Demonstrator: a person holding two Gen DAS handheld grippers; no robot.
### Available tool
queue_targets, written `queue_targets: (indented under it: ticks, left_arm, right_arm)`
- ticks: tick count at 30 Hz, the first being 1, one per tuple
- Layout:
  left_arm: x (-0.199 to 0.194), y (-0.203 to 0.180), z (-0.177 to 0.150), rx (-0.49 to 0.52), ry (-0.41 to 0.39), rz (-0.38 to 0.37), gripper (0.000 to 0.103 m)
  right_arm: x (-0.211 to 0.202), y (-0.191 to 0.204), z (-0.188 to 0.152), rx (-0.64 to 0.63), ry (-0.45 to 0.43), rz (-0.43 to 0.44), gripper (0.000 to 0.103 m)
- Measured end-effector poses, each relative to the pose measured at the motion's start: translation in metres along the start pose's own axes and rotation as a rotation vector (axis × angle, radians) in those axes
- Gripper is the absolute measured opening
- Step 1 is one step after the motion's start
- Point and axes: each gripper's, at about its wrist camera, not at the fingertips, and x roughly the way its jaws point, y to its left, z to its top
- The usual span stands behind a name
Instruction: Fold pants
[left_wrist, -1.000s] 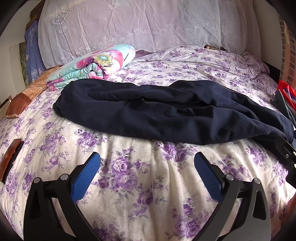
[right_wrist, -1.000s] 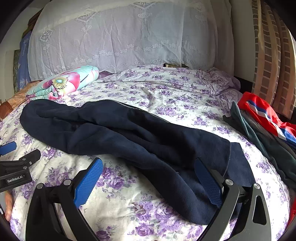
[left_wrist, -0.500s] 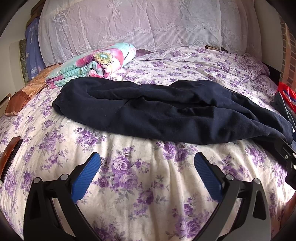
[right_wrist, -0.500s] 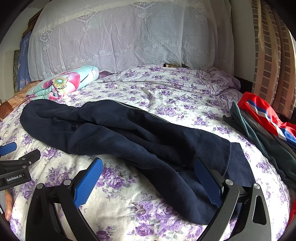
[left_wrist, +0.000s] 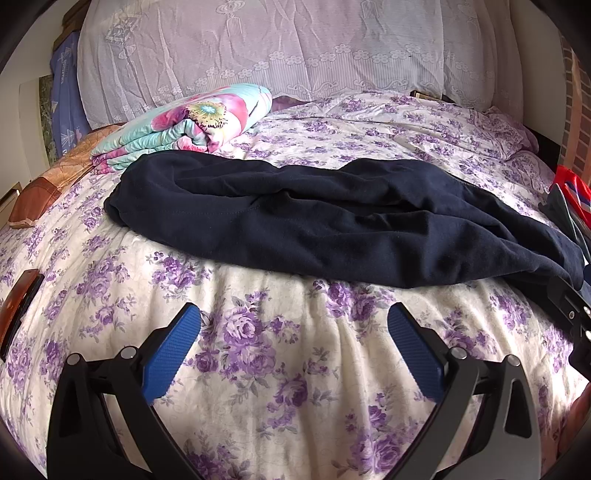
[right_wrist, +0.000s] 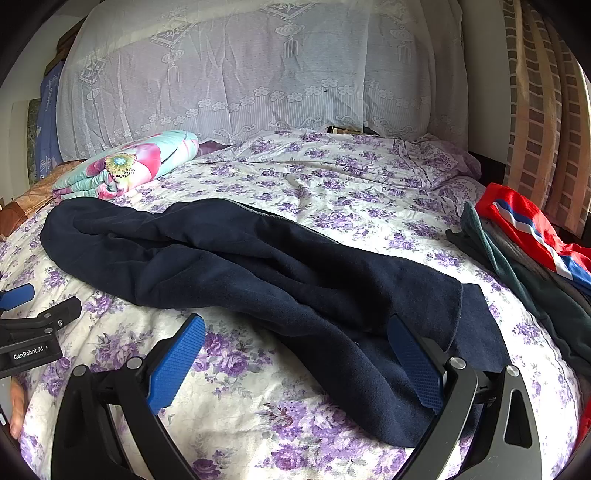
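Both grippers released, left gripper (left_wrist: 293, 326), right gripper (right_wrist: 295, 338) over navy pants (right_wrist: 240, 269), clothes pile (right_wrist: 532, 266) beside, folded quilt (left_wrist: 184, 129) behind

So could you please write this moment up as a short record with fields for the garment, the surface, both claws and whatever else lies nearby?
garment: dark navy pants, lying crumpled and lengthwise across the bed, not yet folded
surface: bed with purple floral sheet
left claw: open, over bare sheet short of the pants, holding nothing
right claw: open, its right finger over one end of the pants, nothing gripped
nearby: folded floral blanket beyond the pants' far end; pile of red and dark clothes to the right
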Motion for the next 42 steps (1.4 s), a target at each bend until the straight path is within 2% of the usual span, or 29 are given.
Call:
queue_targets:
  ticks: [42]
  left_arm:
    - [0.0017,0.003,0.0012,-0.007,0.007,-0.006,0.099]
  right_arm:
    - [0.0007,0.0,-0.0006,0.0,0.002,0.006,0.1]
